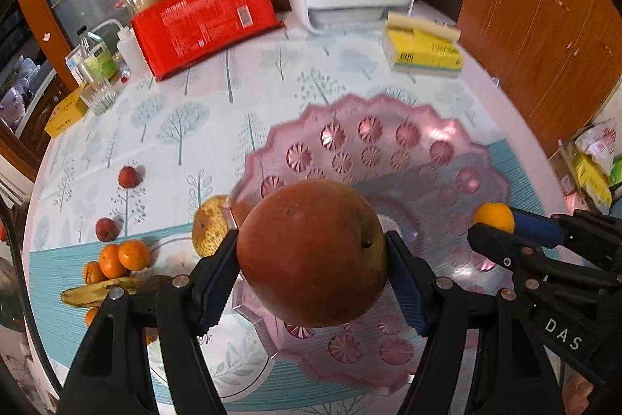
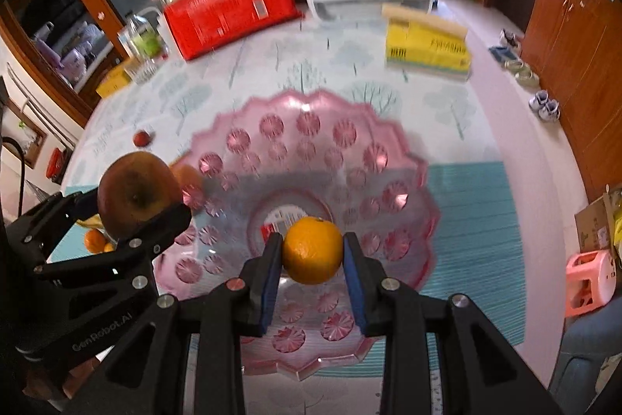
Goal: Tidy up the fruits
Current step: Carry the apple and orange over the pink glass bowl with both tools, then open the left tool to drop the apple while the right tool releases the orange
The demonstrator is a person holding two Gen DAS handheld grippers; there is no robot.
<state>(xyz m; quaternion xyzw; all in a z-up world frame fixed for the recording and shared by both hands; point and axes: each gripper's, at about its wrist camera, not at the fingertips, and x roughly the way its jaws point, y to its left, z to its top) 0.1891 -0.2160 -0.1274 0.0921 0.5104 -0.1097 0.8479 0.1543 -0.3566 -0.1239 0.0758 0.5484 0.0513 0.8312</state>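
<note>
The left gripper (image 1: 311, 255) is clamped on a big red-brown mango (image 1: 313, 253), pads pressing on both sides of it. The right gripper (image 2: 313, 251) is clenched on a small orange (image 2: 313, 249). Both fruits hang over the pink glass bowl (image 2: 311, 111), which lies just under and ahead of the fingertips; the orange is approx. over the bowl centre, the mango nearer the bowl's left rim.

The step in hand seems to be putting both fruits into the bowl. To do it well: bring each tool low, close to the glass, before opening, bc a drop could knock the glass or make the fruit roll out. Keep the 2 tools apart so they don't bump. The mango is heavy, so move it more toward the centre first.

Left of the left tool, more fruits wait on the table (image 1: 217, 92): small oranges (image 1: 120, 257), red fruits (image 1: 128, 177), a banana (image 1: 97, 292).
</note>
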